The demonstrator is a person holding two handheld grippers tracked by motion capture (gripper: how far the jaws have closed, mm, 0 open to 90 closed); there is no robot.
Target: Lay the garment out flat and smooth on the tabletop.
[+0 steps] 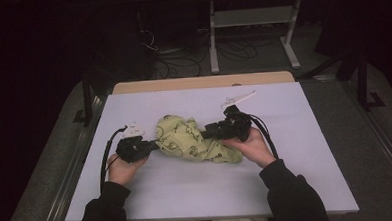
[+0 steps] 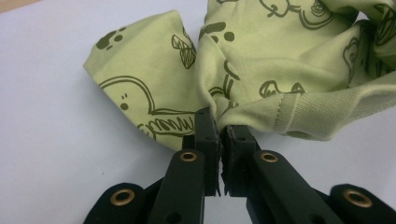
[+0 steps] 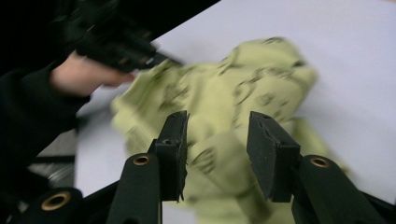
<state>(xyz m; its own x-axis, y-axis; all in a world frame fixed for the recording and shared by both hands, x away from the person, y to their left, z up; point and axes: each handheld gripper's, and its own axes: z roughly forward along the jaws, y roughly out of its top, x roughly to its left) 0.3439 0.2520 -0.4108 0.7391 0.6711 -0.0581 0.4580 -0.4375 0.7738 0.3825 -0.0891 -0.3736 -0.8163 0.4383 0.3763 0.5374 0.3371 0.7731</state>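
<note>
Left gripper (image 1: 150, 146) at the cloth's (image 1: 193, 139) left end, jaws clamped on a pinch of fabric near a hemmed edge; in the left gripper view the pads nip a fold of the cloth (image 2: 261, 70) with no gap between them. Cloth is light green, printed, bunched in a heap mid-table (image 1: 297, 186), its long axis running left to right between the two tools. Right gripper (image 1: 211, 131) at the heap's right end, pointing left into it; its jaws stand apart, fabric (image 3: 219, 112) beyond and between them, not pinched. Right view is blurred. Judgement: the right gripper is nearer the free end, so the next grasp falls there.
</note>
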